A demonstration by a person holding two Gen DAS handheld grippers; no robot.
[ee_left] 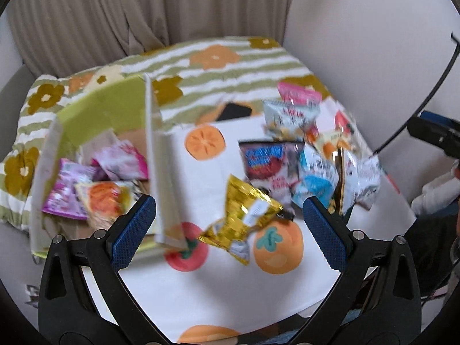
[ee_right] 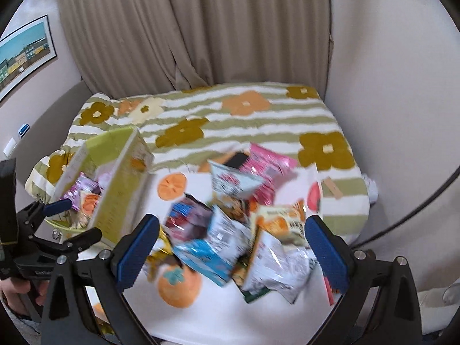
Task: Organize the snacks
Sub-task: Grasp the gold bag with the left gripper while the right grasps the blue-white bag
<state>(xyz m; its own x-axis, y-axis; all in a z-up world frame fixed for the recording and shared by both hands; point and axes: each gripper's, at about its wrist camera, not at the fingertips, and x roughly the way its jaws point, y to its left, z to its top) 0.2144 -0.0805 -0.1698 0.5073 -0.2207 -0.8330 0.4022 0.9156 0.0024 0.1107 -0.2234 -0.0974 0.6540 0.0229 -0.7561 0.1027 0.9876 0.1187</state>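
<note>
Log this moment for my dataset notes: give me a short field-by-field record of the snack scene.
surface: white cloth with fruit print over a striped floral blanket
container: green box, open, holding several packets
loose snacks: pile of packets beside the box
nearest item: gold packet, on the cloth ahead of the left gripper
left gripper: jaws open, empty
right gripper: jaws open, above the pile
image: motion-blurred
</note>
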